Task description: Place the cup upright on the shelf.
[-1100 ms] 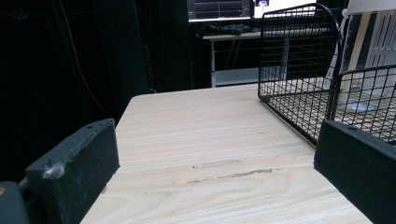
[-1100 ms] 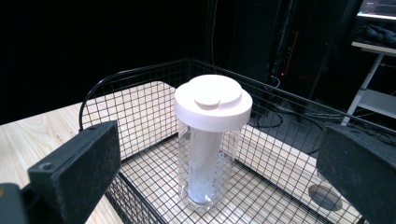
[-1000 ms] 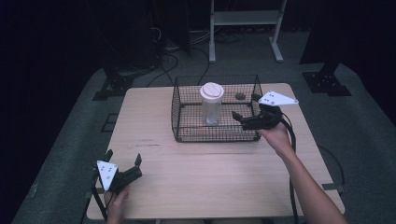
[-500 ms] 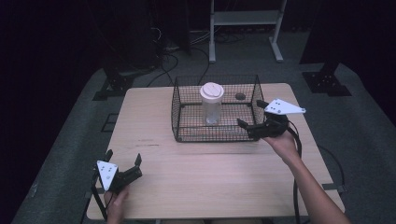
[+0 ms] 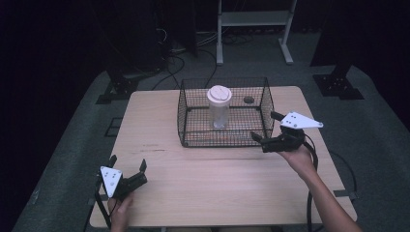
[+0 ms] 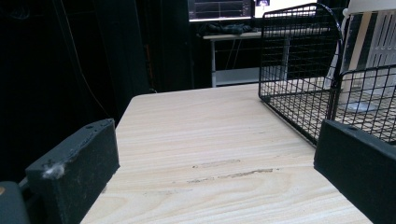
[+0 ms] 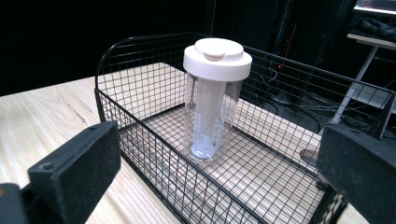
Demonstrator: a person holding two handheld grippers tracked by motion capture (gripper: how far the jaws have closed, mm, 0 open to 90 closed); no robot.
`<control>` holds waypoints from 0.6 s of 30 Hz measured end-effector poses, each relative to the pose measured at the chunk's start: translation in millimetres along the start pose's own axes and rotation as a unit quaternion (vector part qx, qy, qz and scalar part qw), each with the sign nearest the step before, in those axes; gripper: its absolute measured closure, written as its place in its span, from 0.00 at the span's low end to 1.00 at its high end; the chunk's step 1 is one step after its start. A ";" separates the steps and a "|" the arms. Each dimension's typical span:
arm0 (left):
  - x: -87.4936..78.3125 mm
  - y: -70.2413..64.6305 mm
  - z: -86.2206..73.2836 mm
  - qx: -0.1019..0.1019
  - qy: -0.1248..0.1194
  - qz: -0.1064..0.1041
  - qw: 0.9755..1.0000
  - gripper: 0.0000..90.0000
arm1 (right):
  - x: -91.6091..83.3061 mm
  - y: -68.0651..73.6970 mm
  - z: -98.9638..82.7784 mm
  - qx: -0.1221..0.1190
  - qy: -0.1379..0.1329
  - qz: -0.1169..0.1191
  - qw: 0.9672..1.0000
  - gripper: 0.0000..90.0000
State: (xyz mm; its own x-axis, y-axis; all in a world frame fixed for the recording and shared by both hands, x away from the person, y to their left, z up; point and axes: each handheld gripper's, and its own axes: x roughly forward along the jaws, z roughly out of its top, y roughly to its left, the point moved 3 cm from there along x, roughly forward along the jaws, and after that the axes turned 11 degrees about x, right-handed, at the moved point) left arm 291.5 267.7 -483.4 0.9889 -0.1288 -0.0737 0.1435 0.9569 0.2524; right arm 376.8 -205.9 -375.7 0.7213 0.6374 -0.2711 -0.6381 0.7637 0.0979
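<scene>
Worktop [image 5: 217, 179]: pale wood, carrying my work.
Basket [image 5: 263, 104]: stiff black wire, far-centre.
Jar [image 5: 219, 107]: upright inside basket; probably light, slippery, clear plastic; grip below white lid.
Right claw [image 5: 265, 129]: open, empty, beside basket.
Left claw [image 5: 127, 166]: open, idle.

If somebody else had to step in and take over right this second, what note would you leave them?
Right tongs: open, holding nothing, at the right front corner of the wire basket, pointing into it.
Left tongs: open, holding nothing, near the front left corner of the table, well away from the basket.
Things: a clear jar with a white lid stands upright inside the basket, about mid-floor. A small dark round thing lies by the basket's back right corner; too small to identify.
Done: the jar sits in the basket.
Left: probably nothing more than parking the right tongs, though that is a guess.
</scene>
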 end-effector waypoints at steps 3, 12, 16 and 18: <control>0.0 0.0 0.0 0.000 0.000 0.000 1.000 0.00 | -4.0 1.1 -3.4 0.002 0.001 0.001 1.000 0.00; 0.0 -0.1 0.0 0.001 0.000 0.001 1.000 0.00 | -15.1 4.4 -13.4 -0.002 -0.004 -0.002 1.000 0.00; 0.0 -0.1 0.0 0.001 0.000 0.000 1.000 0.00 | -18.4 4.5 -19.1 0.001 -0.004 -0.001 1.000 0.00; 0.0 0.1 0.0 0.000 0.000 0.000 1.000 0.00 | -20.1 4.1 -22.2 0.003 -0.005 -0.002 1.000 0.00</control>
State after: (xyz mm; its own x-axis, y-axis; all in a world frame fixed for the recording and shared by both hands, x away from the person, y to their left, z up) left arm 291.5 267.8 -483.4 0.9890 -0.1279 -0.0740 0.1426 0.9572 0.2517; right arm 353.7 -217.8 -391.1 0.7268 0.6346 -0.2628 -0.6331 0.7673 0.1019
